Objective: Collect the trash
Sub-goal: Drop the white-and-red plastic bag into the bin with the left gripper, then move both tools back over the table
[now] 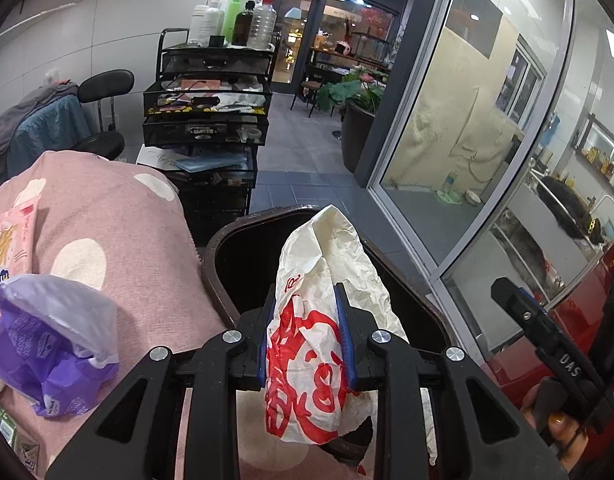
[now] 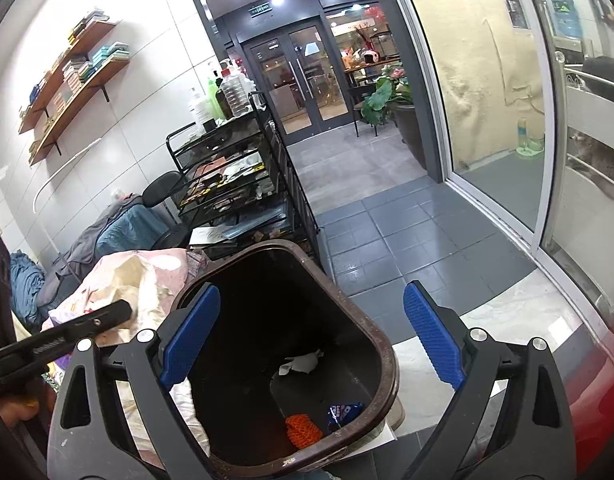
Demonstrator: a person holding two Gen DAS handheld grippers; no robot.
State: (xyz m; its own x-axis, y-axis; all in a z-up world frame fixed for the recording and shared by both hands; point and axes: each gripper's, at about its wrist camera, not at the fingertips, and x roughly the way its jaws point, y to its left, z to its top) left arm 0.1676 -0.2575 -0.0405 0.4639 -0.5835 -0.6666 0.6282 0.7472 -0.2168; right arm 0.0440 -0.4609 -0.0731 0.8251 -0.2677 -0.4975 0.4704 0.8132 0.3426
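My left gripper point(image 1: 307, 336) is shut on a crumpled white paper bag with red print point(image 1: 323, 320), held just above the near rim of a dark brown trash bin point(image 1: 227, 236). My right gripper point(image 2: 307, 340) is open and empty, its blue pads either side of the bin's mouth point(image 2: 381, 344). Inside the bin lie a white tissue point(image 2: 301, 362), an orange mesh piece point(image 2: 303, 430) and a blue wrapper point(image 2: 343, 412). A purple plastic wrapper point(image 1: 51, 340) and a pink snack packet point(image 1: 11, 248) lie on the pink dotted cloth point(image 1: 119, 216) left of the bin.
A black wire trolley point(image 1: 205, 112) with bottles stands behind the bin. A salon chair with grey and blue clothes point(image 1: 47, 120) is at the left. A glass partition point(image 1: 447, 140) runs along the right. A potted plant point(image 1: 359, 120) stands on the tiled floor.
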